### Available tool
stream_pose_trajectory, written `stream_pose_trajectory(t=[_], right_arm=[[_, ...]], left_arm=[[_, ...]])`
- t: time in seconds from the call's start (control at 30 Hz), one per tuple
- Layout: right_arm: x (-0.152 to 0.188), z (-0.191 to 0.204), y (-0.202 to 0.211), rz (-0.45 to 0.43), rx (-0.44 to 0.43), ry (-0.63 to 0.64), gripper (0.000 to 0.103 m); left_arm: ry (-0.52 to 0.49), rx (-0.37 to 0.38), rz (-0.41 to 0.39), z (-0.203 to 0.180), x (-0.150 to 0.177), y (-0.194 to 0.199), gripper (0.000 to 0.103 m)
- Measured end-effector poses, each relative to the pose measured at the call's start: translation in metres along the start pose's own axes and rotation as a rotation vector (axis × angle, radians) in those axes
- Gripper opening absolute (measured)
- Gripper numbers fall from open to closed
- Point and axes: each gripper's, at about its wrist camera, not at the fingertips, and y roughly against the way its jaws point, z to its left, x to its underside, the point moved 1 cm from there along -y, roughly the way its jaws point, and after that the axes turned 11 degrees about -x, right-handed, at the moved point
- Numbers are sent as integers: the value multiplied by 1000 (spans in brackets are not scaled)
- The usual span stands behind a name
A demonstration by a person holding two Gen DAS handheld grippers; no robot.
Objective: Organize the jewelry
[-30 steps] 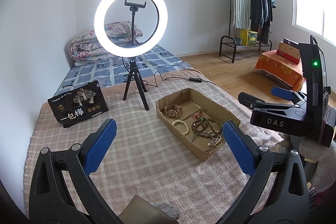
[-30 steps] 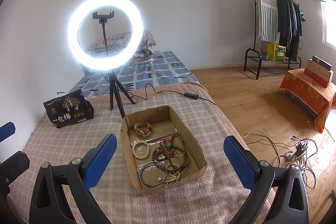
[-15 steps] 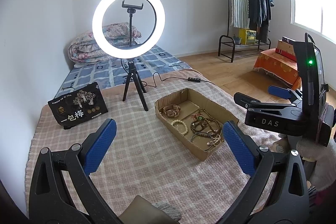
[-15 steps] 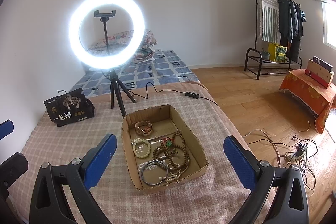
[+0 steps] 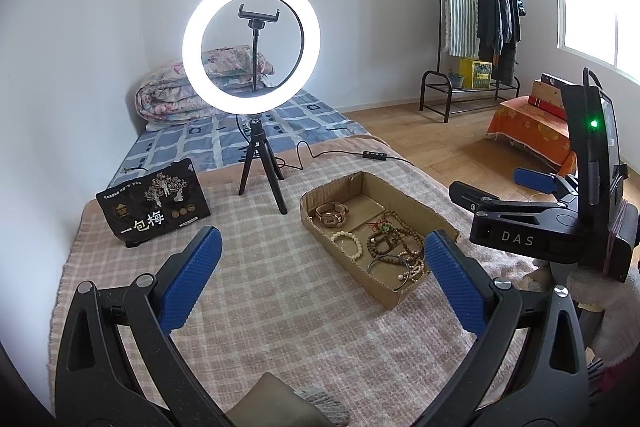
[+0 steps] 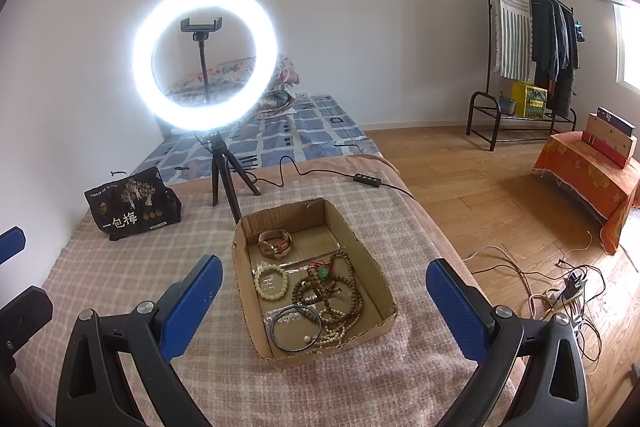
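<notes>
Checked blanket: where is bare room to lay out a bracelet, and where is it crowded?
Free: the checked blanket between the black snack bag and cardboard box, and the strip nearer than the box. Crowded: inside the box, and around the ring light tripod and its cable.

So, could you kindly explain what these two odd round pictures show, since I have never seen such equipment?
There is no robot here. A person holds a hand-operated clamp in each hand, each with two blue-padded fingers and a wide-angle camera looking forward along them; hence the round, bent look.

One picture comes from the left gripper, the other from the right gripper. The left view also shows the right gripper from the side.

Both are open and hold nothing.

Below them is a checked blanket. On it sits a shallow cardboard tray holding a watch, a pale bead bracelet, brown bead strands and a dark bangle. Behind it stand a lit ring light on a small tripod and a black snack bag.
</notes>
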Motion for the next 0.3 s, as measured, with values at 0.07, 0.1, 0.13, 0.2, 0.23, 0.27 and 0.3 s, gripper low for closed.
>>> stream_pose_trajectory(t=[0.07,0.1,0.13,0.2,0.23,0.27,0.3], right_arm=[[0,1,0,1,0,1,103],[0,1,0,0,0,0,103],[0,1,0,1,0,0,103],[0,2,-1,3,-1,1,103],[0,2,-1,3,-1,0,103],[0,2,-1,2,-2,0,103],[0,2,-1,3,-3,0,103]], left_arm=[[3,-3,-5,1,1,0,103],[4,-5,-4,0,2,0,103],[5,-5,-5,2,2,-1,103],[7,-9,-12,1,2,2,103],[9,-8,-15,2,2,1,103],[11,-6,-16,2,2,2,103],[13,-4,-16,2,2,3,103]])
